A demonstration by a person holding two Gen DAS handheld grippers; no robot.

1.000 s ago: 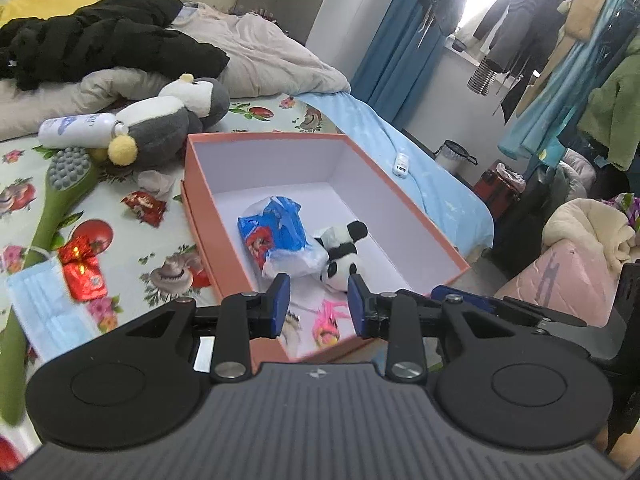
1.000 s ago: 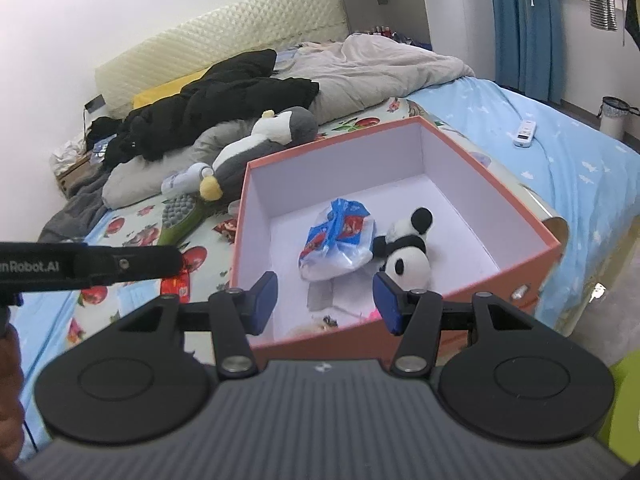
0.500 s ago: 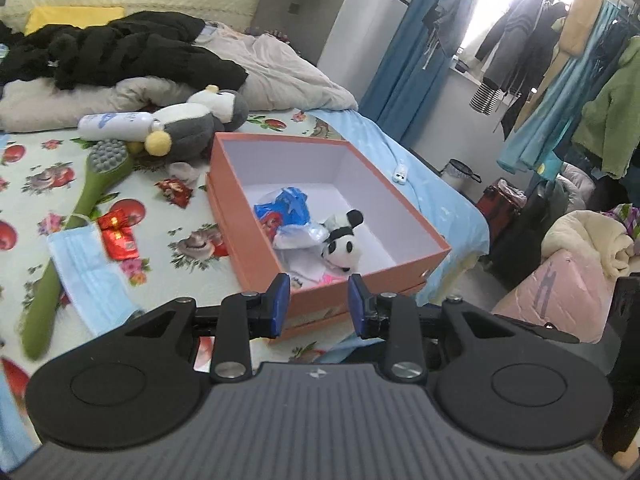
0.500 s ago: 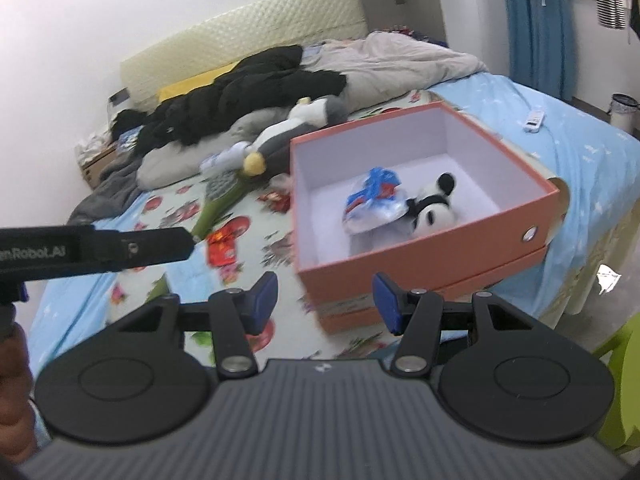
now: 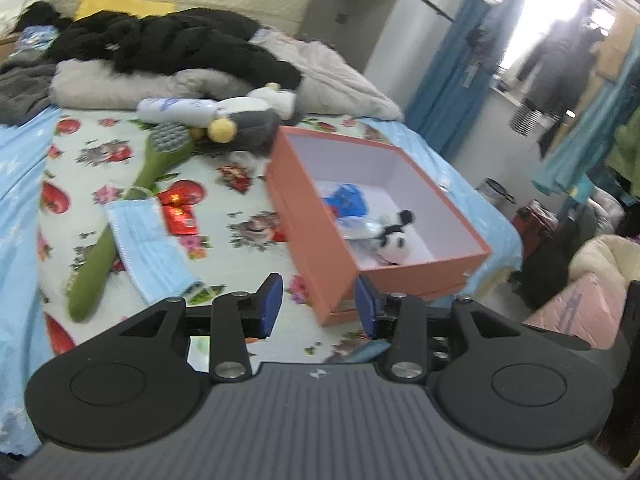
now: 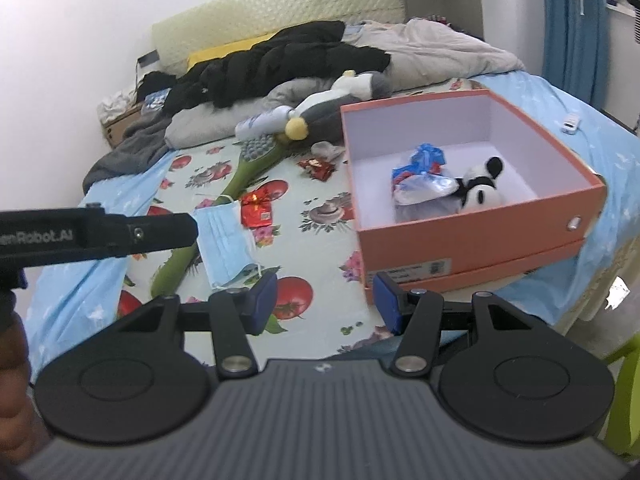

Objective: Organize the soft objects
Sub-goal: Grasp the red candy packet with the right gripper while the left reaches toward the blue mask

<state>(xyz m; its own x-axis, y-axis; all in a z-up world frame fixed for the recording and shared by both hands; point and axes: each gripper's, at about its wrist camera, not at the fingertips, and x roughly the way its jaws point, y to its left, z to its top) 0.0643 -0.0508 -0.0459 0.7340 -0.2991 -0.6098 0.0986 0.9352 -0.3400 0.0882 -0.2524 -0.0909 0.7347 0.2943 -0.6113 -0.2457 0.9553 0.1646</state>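
An orange box [image 5: 312, 236] [image 6: 472, 236] sits on the bed and holds a small panda plush [image 5: 394, 240] [image 6: 480, 192] and a blue and white bag [image 5: 348, 204] [image 6: 420, 180]. A grey and white penguin plush [image 5: 248, 116] [image 6: 332, 96] lies behind the box. A blue face mask [image 5: 148, 244] [image 6: 226, 240] lies on the sheet. My left gripper [image 5: 318, 306] is open and empty, in front of the box's near corner. My right gripper [image 6: 324, 302] is open and empty, in front of the box's left corner.
A green long-handled brush [image 5: 132, 208] [image 6: 224, 208], a white bottle [image 5: 176, 108] [image 6: 264, 120], red packets [image 5: 180, 212] [image 6: 256, 208] and a small grey sock [image 6: 326, 150] lie on the sheet. Black clothing [image 5: 168, 44] and bedding are piled behind. Floor clutter stands to the right.
Both grippers have pulled back from over the box, which now sits farther away. More of the bed and its loose items shows. Both stay open and empty.
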